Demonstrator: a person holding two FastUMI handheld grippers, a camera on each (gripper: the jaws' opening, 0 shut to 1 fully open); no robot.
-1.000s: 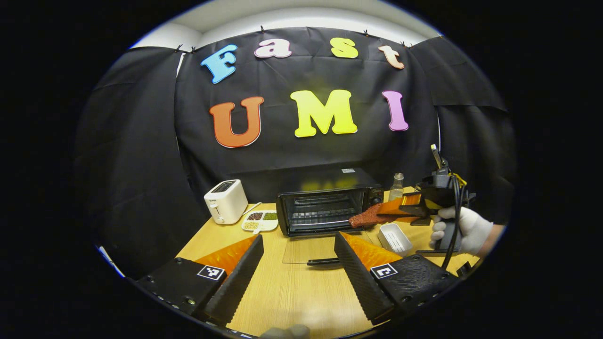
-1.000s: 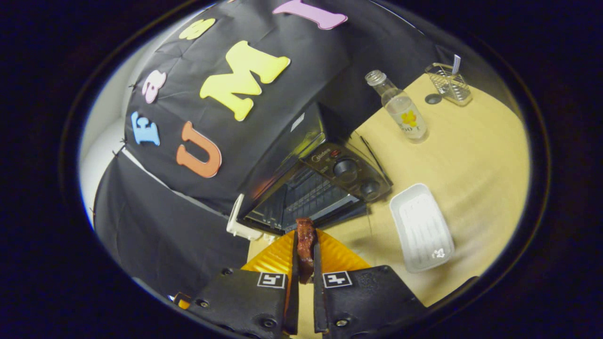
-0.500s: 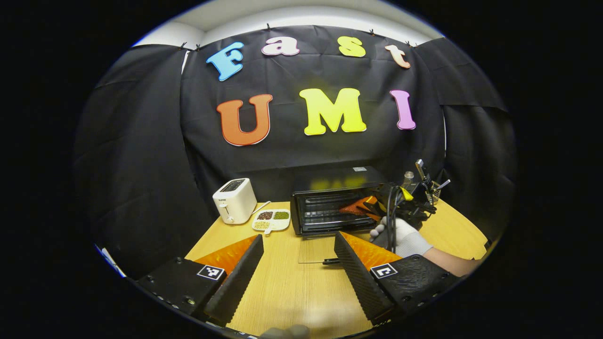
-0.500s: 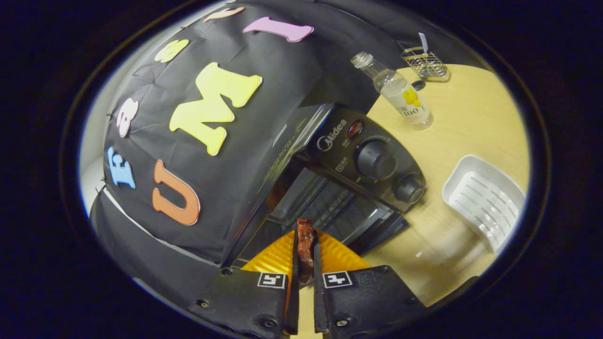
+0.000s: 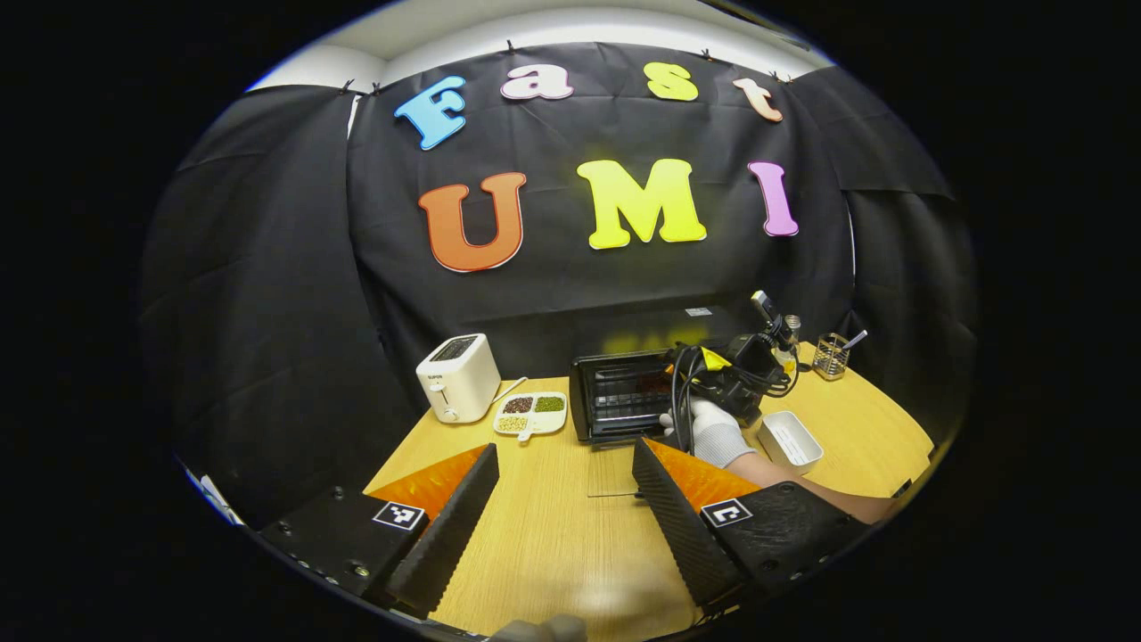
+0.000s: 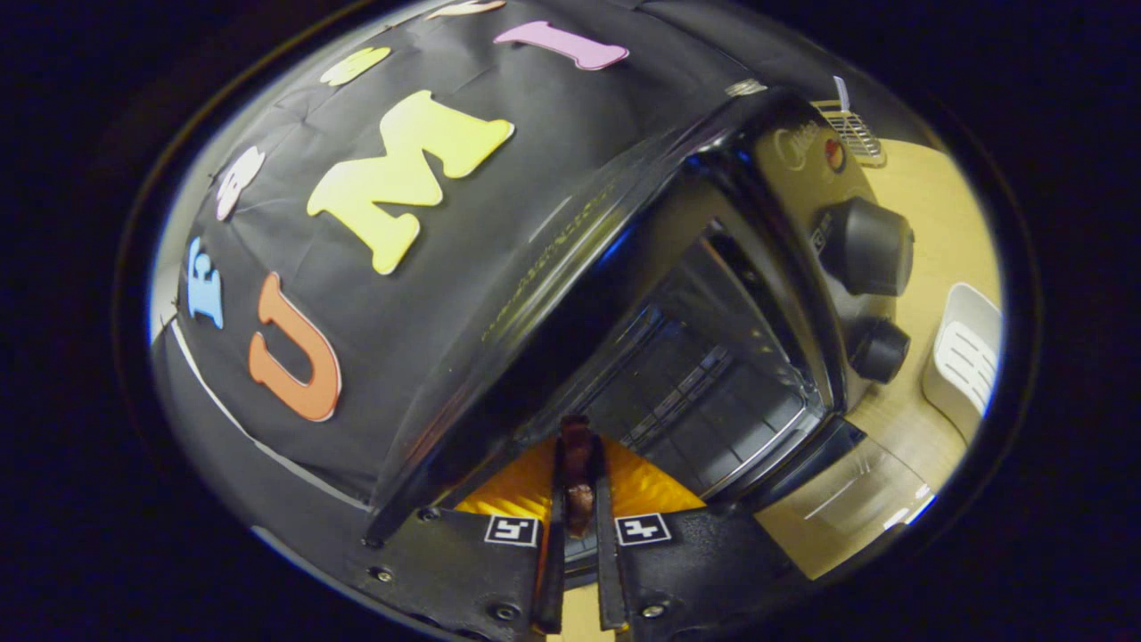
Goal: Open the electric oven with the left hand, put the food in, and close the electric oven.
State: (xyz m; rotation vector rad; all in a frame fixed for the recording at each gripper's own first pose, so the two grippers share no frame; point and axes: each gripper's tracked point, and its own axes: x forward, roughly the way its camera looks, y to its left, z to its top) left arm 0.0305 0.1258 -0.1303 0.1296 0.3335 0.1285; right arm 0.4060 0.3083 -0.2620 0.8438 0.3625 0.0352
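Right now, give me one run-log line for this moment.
oven: door open | right gripper: shut on food, at oven mouth | left gripper: open, back over table | food not yet released

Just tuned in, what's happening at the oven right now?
The electric oven stands open, its glass door folded down onto the table. The right gripper, shut on a strip of reddish-brown food, is reaching into the oven's mouth toward the wire rack. The left gripper hangs back over the table, open and holding nothing. The food is not yet set down, and the door is still to be closed.
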